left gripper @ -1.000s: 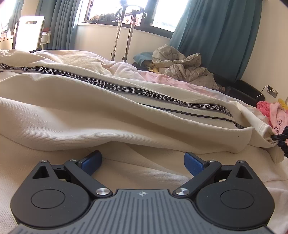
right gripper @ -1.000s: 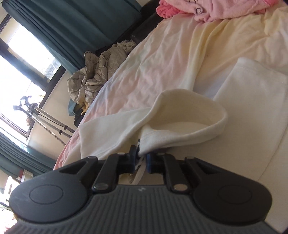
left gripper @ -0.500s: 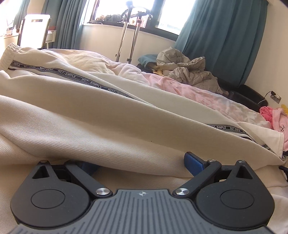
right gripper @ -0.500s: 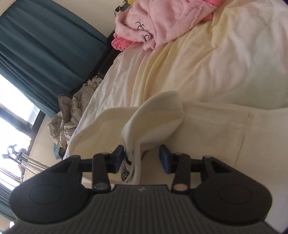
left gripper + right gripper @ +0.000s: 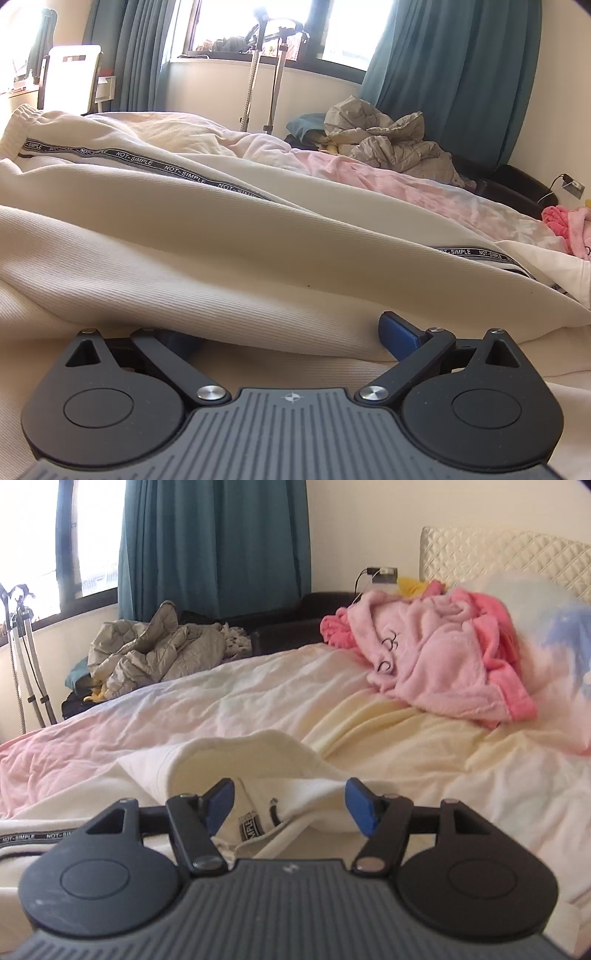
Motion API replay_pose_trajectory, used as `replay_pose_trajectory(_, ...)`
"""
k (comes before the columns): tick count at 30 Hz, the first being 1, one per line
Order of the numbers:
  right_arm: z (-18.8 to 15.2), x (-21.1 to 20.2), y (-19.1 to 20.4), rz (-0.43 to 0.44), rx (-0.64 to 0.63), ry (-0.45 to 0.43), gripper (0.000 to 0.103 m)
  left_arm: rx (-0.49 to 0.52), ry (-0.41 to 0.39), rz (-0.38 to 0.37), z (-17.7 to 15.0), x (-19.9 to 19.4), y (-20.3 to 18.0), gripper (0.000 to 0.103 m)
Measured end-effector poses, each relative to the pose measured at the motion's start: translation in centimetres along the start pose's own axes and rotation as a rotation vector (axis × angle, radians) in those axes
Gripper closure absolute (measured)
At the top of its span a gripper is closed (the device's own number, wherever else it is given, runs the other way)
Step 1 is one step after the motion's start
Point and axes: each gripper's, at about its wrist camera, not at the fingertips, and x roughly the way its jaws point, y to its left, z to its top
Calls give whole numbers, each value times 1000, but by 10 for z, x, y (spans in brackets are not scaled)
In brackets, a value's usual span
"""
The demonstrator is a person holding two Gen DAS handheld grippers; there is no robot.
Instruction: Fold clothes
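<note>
Cream track pants with "NOT-SIMPLE" side tape fill the frame's lower half on the bed: soft, limp knit, likely best pinched at waistband or hem. Left hand-held gripper and right hand-held gripper both spread.

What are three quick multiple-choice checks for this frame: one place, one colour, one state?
1. Where is the pink robe?
A. on the bed near the headboard
B. on the floor
C. on a chair

2. What colour are the curtains?
A. grey
B. teal
C. white

3. How do the right gripper jaws stand?
A. shut on cloth
B. out of view
C. open

Answers:
1 A, it lies on the bedsheet below the quilted headboard.
2 B, teal beside the window.
3 C, the blue pads are apart over the cream trousers.
</note>
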Motion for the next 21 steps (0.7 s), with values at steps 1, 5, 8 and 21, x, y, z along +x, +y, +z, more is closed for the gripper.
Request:
replay_pose_trajectory(1,0,-2,2,40,-14,-34,36,1,-1,1,0,0,0,3)
replay_pose_trajectory(5,-5,20,25,287,-135,74,36,6,-3,4,-1,0,-1,3)
replay_pose_trajectory(8,-9,36,49,233,-266,98,54,8,-6,3,-2,0,0,3)
replay_pose_trajectory(21,71,192,20,97,74,214,72,26,-51,29,-7,1,-4,2)
